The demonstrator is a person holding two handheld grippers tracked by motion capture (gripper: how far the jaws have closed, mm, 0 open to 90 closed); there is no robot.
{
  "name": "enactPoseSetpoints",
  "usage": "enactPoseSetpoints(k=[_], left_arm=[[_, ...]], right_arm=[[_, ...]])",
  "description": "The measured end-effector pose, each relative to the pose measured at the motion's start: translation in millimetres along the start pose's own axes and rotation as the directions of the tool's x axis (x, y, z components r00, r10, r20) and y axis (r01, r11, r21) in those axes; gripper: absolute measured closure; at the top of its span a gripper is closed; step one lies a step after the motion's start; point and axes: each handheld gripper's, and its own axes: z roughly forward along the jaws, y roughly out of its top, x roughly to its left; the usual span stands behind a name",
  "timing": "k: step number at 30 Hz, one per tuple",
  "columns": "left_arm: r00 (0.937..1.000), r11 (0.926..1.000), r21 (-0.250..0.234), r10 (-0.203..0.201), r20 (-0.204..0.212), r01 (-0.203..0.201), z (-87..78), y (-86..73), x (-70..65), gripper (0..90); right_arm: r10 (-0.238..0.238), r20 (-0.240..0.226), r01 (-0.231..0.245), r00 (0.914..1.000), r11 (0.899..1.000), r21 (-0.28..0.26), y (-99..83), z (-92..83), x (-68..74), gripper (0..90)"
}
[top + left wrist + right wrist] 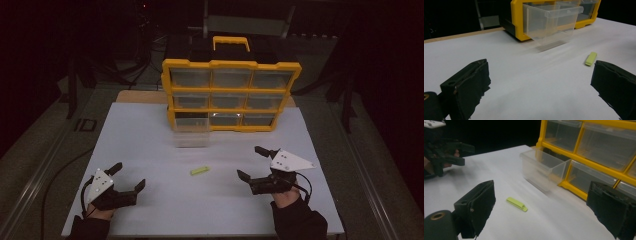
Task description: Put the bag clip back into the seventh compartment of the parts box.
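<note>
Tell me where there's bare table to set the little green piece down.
Bare white table lies left of the pulled-out clear drawer, and between the right gripper and the yellow organizer. The near strip between left gripper and right gripper holds just the green piece. It is crowded right at the organizer's foot.

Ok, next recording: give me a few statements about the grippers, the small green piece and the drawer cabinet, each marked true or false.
1. Both the left gripper and the right gripper have their jaws apart and hold nothing. True.
2. The small green piece lies inside the clear drawer. False: it lies on the white table, nearer the person than the drawer.
3. The clear drawer is pulled out of the bottom left slot of the yellow cabinet. True.
4. The right gripper is clamped on the green piece. False: the piece lies apart from both grippers, between them.
5. The cabinet has a yellow handle on top. True.
</note>
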Motion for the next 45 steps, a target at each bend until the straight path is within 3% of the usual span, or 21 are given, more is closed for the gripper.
enactPoseSetpoints(k=[3,13,21,26,29,30,35,40,45], left_arm=[[1.0000,1.0000,0.000,0.002,0.003,-0.002,0.4,-0.1,-0.2,1.4],[1.0000,1.0000,-0.002,0.005,0.005,-0.005,0.0,0.1,-0.6,1.4],[0.9999,1.0000,-0.001,0.007,0.008,-0.007,0.4,0.1,-0.9,1.4],[0.9999,1.0000,-0.003,0.007,0.012,-0.007,0.6,-0.2,-1.1,1.4],[0.9999,1.0000,-0.004,0.007,0.013,-0.007,0.7,-0.4,-1.0,1.4],[0.9999,1.0000,-0.003,0.007,0.013,-0.007,0.7,-0.4,-0.9,1.4],[0.9999,1.0000,-0.004,0.008,0.014,-0.007,1.0,-0.6,-0.7,1.4],[0.9998,1.0000,-0.005,0.006,0.018,-0.006,1.3,-0.9,-0.6,1.4],[0.9998,1.0000,-0.003,0.008,0.020,-0.008,1.6,-1.2,-0.4,1.4]], right_arm=[[-0.014,0.014,0.014,0.9998,1.000,0.025,0.7,9.0,-0.6,8.4],[0.036,-0.063,-0.033,0.9974,0.998,0.054,9.2,42.1,-11.1,8.5],[0.015,-0.071,-0.007,0.9974,0.995,0.100,11.2,68.3,-12.2,8.5],[0.055,-0.114,-0.039,0.9920,0.989,0.143,6.6,90.1,-14.6,8.5],[0.045,-0.130,-0.022,0.9905,0.985,0.170,1.3,100.5,-16.7,8.8],[0.042,-0.135,-0.017,0.9899,0.983,0.181,-0.7,104.0,-17.8,13.5],[0.061,-0.151,-0.028,0.9866,0.976,0.217,-9.2,117.1,-23.8,15.1],[0.035,-0.160,0.009,0.9865,0.964,0.267,-18.3,128.3,-25.9,30.0],[0.049,-0.191,0.011,0.9804,0.954,0.300,-27.4,138.2,-25.7,39.8]])
